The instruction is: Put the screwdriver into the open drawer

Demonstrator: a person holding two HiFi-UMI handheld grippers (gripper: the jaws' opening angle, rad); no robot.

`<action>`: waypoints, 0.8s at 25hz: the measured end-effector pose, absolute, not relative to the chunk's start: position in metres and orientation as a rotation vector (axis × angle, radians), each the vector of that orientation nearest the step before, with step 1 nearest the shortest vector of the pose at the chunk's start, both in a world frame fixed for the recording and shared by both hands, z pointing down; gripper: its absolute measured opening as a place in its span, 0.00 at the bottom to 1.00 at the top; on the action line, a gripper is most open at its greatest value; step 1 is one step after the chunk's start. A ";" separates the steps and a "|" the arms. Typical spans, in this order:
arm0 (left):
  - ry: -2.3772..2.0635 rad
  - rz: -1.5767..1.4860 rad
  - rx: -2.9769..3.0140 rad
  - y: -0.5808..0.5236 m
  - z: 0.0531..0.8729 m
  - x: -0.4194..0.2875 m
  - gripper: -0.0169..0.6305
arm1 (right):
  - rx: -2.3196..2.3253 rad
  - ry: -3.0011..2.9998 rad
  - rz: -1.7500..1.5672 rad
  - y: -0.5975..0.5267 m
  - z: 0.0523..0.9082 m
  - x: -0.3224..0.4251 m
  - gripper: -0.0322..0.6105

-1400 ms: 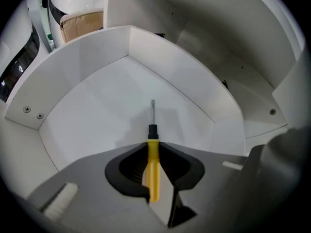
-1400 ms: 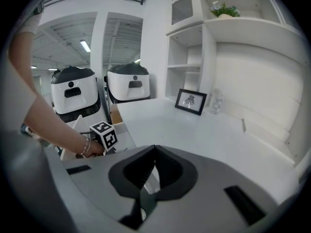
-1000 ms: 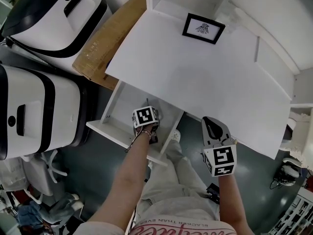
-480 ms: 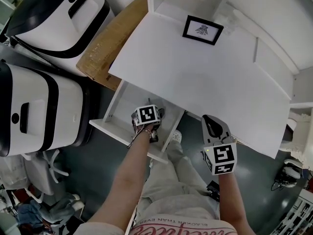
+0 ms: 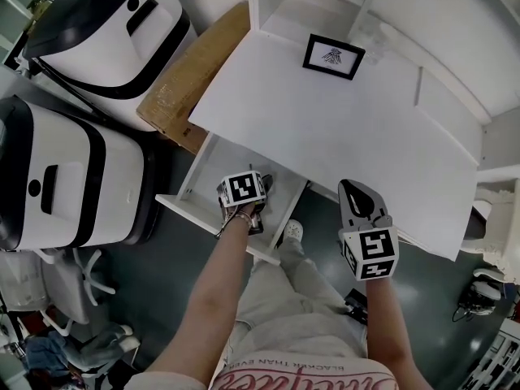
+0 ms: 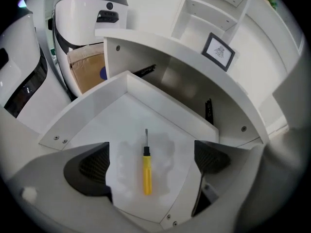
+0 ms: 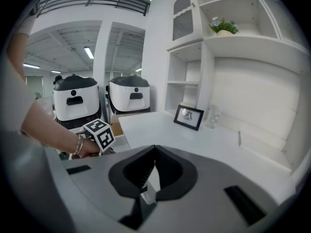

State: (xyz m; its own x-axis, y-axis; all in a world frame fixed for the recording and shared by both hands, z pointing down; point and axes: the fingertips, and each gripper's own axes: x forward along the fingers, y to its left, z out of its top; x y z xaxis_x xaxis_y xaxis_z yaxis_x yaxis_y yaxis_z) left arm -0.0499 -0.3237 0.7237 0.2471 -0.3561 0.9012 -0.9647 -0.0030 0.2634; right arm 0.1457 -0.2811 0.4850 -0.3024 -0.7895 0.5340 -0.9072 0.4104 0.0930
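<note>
The screwdriver, yellow-handled with a thin dark shaft, lies flat on the floor of the open white drawer. My left gripper hangs above it, pointing steeply down, jaws wide open and clear of the tool on both sides. In the head view the left gripper sits over the drawer, its marker cube hiding the jaws and the screwdriver. My right gripper is at the desk's front edge, shut with nothing held. Its pads meet in the right gripper view.
The white desk carries a black picture frame near shelves at the back. Two white machines and a cardboard sheet stand left of the drawer. The person's legs and a shoe are below the desk.
Both grippers have lifted a little. The left stays over the drawer and the right by the desk's front edge.
</note>
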 end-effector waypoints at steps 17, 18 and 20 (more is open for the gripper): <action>-1.279 0.661 1.692 -0.320 0.631 -0.062 0.85 | 1.561 -2.239 0.198 -0.288 0.415 0.134 0.06; -1.281 0.660 1.708 -0.319 0.625 -0.065 0.85 | 1.576 -2.241 0.193 -0.287 0.411 0.132 0.06; -1.291 0.654 1.740 -0.319 0.615 -0.071 0.84 | 1.602 -2.247 0.179 -0.285 0.403 0.129 0.06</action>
